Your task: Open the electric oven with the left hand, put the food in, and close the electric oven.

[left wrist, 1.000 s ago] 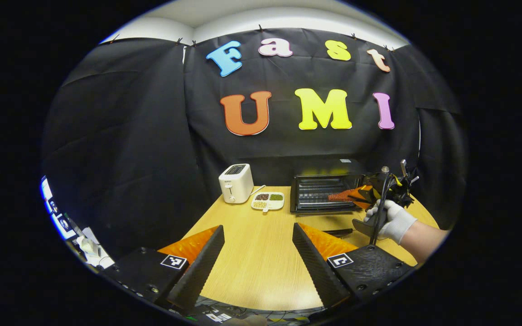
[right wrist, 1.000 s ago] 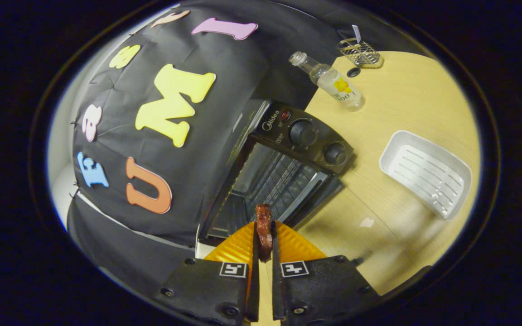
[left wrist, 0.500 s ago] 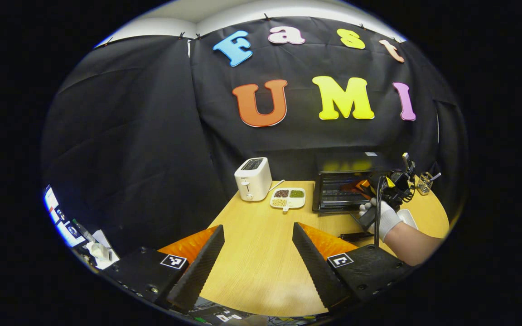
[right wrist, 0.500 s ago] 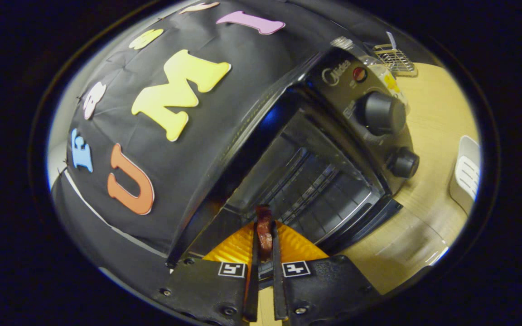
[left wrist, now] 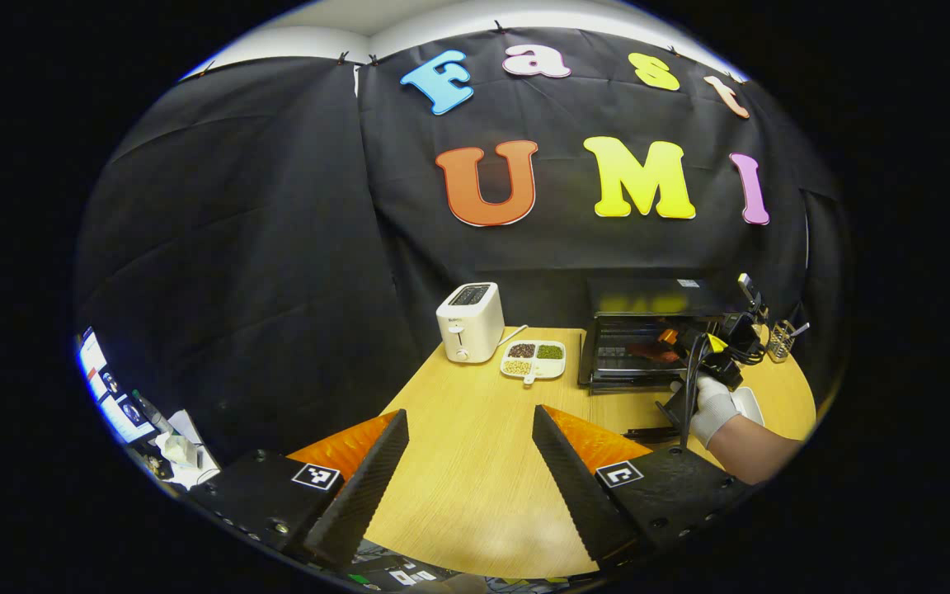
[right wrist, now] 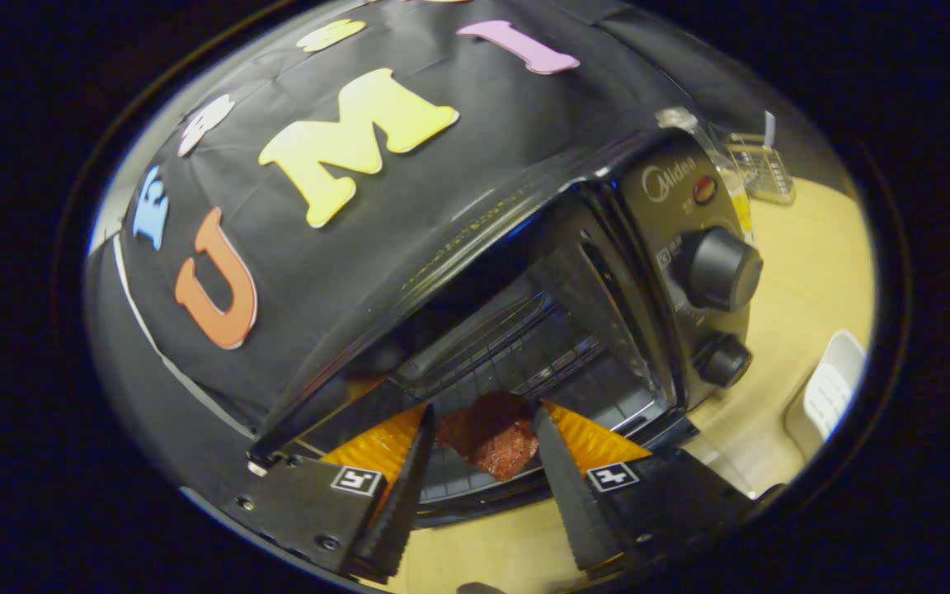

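At 12 o'clock off my right hand-held gripper (right wrist: 475, 470), the reddish-brown slab of food (right wrist: 491, 433) lies on the wire rack inside the open black electric oven (right wrist: 574, 280); fingers apart, nothing clamped. Placing step looks done. Next: back the right out, swing the door up. My left hand-held gripper (left wrist: 468, 462) is apart over the light wooden worktop (left wrist: 475, 429), oven at 1 o'clock. Door mostly hidden under my fingers; food-to-finger contact unclear.
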`<state>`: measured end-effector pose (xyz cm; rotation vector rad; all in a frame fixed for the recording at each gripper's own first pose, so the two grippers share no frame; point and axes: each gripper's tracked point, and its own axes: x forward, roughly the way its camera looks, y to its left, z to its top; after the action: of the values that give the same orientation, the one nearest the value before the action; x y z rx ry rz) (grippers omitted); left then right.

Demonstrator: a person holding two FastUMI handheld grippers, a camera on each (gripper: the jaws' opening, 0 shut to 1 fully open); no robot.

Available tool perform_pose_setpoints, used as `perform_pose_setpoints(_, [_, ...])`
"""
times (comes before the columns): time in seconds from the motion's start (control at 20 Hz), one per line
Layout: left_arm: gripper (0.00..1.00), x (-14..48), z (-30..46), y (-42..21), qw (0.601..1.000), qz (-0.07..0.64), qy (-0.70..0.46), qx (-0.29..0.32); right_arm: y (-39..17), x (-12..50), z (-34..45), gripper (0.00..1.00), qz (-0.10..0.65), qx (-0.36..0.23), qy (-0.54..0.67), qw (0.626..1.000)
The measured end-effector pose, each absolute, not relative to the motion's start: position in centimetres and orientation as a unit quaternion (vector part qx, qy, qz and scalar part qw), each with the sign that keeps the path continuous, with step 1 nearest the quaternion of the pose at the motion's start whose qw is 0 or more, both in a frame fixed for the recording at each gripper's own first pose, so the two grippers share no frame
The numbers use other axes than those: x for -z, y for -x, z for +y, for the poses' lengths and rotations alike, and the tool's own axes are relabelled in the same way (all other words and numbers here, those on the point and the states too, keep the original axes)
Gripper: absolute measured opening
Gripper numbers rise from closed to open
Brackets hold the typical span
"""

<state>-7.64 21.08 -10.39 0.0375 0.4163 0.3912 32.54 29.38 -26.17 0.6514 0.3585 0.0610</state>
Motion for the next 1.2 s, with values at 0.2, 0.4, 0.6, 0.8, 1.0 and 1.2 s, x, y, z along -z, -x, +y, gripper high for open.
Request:
perform_pose_setpoints(0.2, [0.97,9.9,19.8,7.2,0.965,0.195,-0.024,-0.174,-31.3,24.5,28.4,0.92,0.160,-0.039,-0.303,0.939])
perform_pose_setpoints(0.4, [0.97,9.3,18.1,7.9,0.972,0.179,-0.015,-0.155,-28.1,22.6,27.4,0.93,0.157,-0.052,-0.276,0.947])
perform_pose_setpoints(0.6, [0.97,8.2,15.9,8.9,0.979,0.156,-0.009,-0.134,-23.2,17.8,26.4,0.95,0.126,-0.085,-0.216,0.965])
perform_pose_setpoints(0.8, [0.97,7.0,12.3,9.5,0.988,0.123,-0.015,-0.091,-17.4,13.0,22.8,0.96,0.094,-0.108,-0.155,0.977])
perform_pose_setpoints(1.0, [0.96,6.9,8.3,8.9,0.994,0.097,-0.015,-0.054,-11.4,9.8,15.9,0.95,0.073,-0.092,-0.101,0.988])
perform_pose_setpoints(1.2, [0.97,8.4,4.2,7.0,0.995,0.097,-0.018,-0.030,-6.4,7.1,8.0,1.00,0.051,-0.082,-0.069,0.993])
